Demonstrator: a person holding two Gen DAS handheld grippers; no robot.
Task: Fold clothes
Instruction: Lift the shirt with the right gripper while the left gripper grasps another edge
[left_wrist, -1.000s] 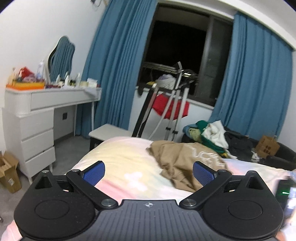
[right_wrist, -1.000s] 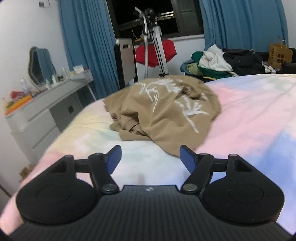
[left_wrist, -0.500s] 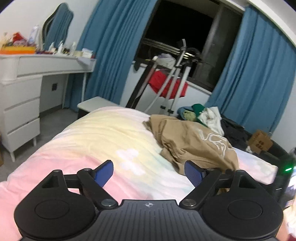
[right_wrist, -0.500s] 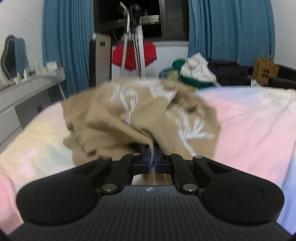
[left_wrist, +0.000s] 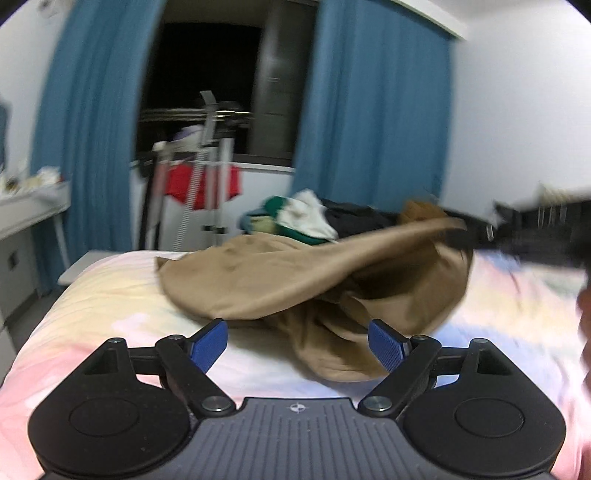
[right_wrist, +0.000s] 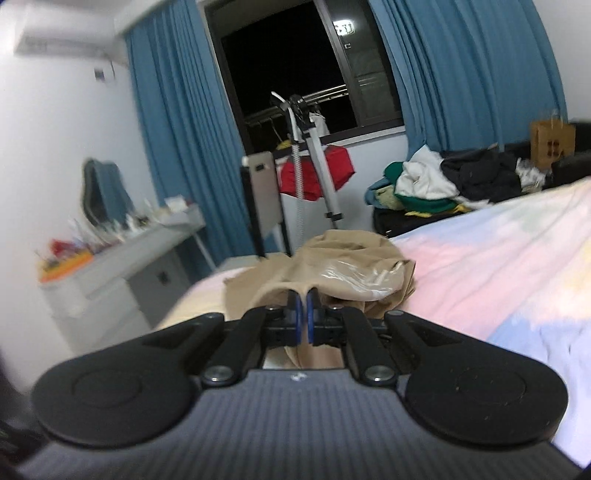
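Right gripper (right_wrist: 302, 309) pinches the tan shirt's (left_wrist: 266, 280) edge, lifting it off the bed (left_wrist: 110, 295); left gripper (left_wrist: 297, 341) hangs spread and empty. The thin pinch may slip, dropping the shirt crumpled.

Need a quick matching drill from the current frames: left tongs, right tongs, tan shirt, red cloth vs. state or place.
Things:
1. left tongs
2. right tongs
3. tan shirt
4. red cloth

States:
A. hanging on the rack by the window
B. open, holding nothing
C. partly lifted off the bed
D. shut on fabric

Pairs: 1-B, 2-D, 3-C, 4-A
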